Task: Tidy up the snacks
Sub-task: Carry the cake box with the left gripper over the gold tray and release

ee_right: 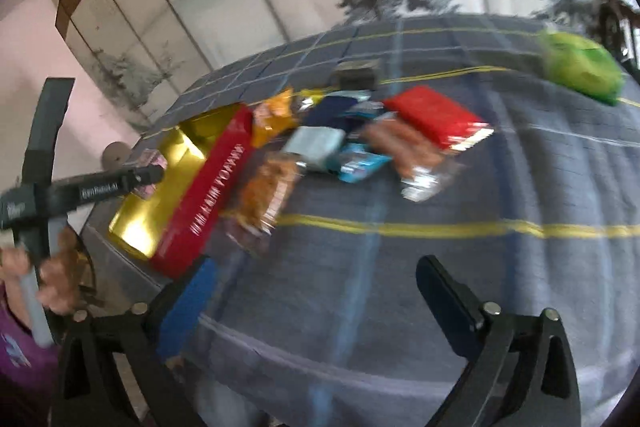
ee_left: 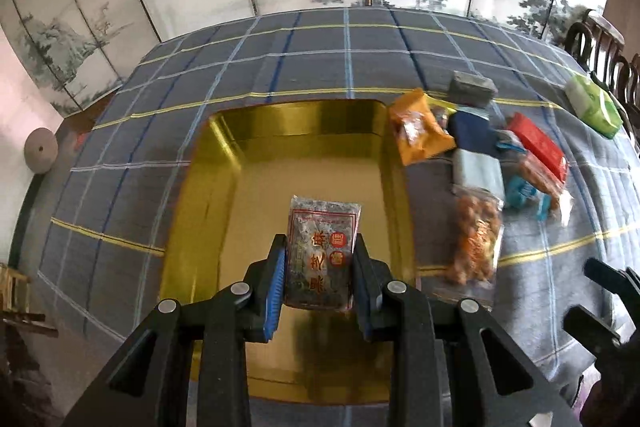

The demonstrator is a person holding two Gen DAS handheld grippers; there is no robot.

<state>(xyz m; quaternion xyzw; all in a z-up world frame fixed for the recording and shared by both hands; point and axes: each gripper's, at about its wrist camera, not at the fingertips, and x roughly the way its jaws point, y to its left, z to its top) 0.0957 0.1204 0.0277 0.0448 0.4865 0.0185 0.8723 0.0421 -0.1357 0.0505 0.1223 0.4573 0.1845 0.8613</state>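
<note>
1. Left gripper (ee_left: pixel 320 269) was clamped on a flat packet (ee_left: pixel 322 251), one finger on each long edge. The packet was held above the floor of the gold box (ee_left: pixel 200 187), near its front half.
2. The packet's long axis ran along the fingers, pointing away from the camera toward the box's far wall. Its printed face was up; red characters ran down its length.
3. Packet material: clear crinkled film over dark contents, rectangular, with a sealed far edge.
4. Box: shallow rectangular tin with rounded corners and a mirror-like gold lining. In the right wrist view its outer wall (ee_right: pixel 200 195) was red with white lettering.
5. Right gripper (ee_right: pixel 316 307) was spread wide and held nothing, above the checked cloth (ee_right: pixel 480 267).
6. The cloth was grey woven fabric with yellow, blue and white lines.
7. A snack pile lay on the cloth just right of the box: an orange pouch (ee_left: pixel 420 131), a clear bag of orange-brown pieces (ee_left: pixel 476 239), a red wrapped bar (ee_left: pixel 540 145) and a grey block (ee_left: pixel 472 89).
8. A green pack (ee_left: pixel 594 103) lay well apart near the far right edge.
9. The right wrist view was motion-blurred; fine print was unreadable.
</note>
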